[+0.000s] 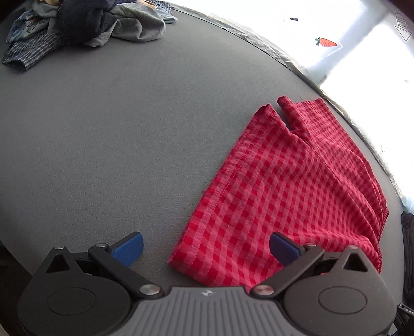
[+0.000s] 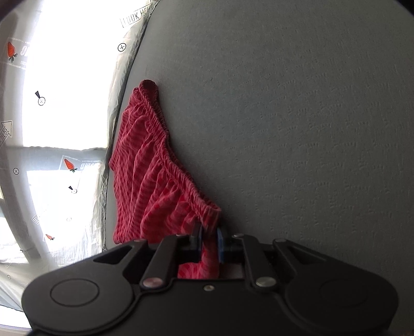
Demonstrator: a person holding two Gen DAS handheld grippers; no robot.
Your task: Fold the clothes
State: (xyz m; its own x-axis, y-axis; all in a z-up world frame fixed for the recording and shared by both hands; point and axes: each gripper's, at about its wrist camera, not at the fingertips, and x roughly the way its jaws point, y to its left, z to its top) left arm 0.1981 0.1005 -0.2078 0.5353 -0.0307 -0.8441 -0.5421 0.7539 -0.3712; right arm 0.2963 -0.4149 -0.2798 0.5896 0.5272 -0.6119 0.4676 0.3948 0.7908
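Red gingham shorts [image 1: 289, 186] lie spread on grey felt table [image 1: 116, 129], toward its right side, close to the edge. Two leg openings point to the far side, split by a short gap; hem stitching visible along the left edge. Cloth mostly flat, a few long soft creases running down the right half.

Left gripper [image 1: 205, 249]: jaws wide apart, nothing between them. Left blue pad [image 1: 129, 248] sits over bare felt, just beside the near-left corner of the shorts. Right blue pad [image 1: 283, 248] is over the cloth itself. That corner of the garment falls between the two fingers. Cannot tell whether either pad touches the fabric or hovers above it.

Right gripper [image 2: 209, 237]: fingers drawn close together, clamped on the gathered elastic waistband of the shorts [image 2: 152, 181]. A bunch of red cloth passes between the pads and shows again behind them, near the gripper body. Blue pad [image 2: 220, 244] visible on the right-hand finger, pressed against the fabric; the opposite pad is in shadow. From the pinch point the waistband runs away along the felt [image 2: 284, 129], ruffled all the way, ending in a rounded fold at the far end. Rest of the garment drapes to the left of the band, near the table edge.

Heap of other clothes [image 1: 85, 23] at the far left corner of the table, well apart from the shorts: dark blue, grey, checked fabrics, tangled. Beyond the table edge, a pale plastic sheet [image 2: 64, 160] printed with small carrots, brightly lit.
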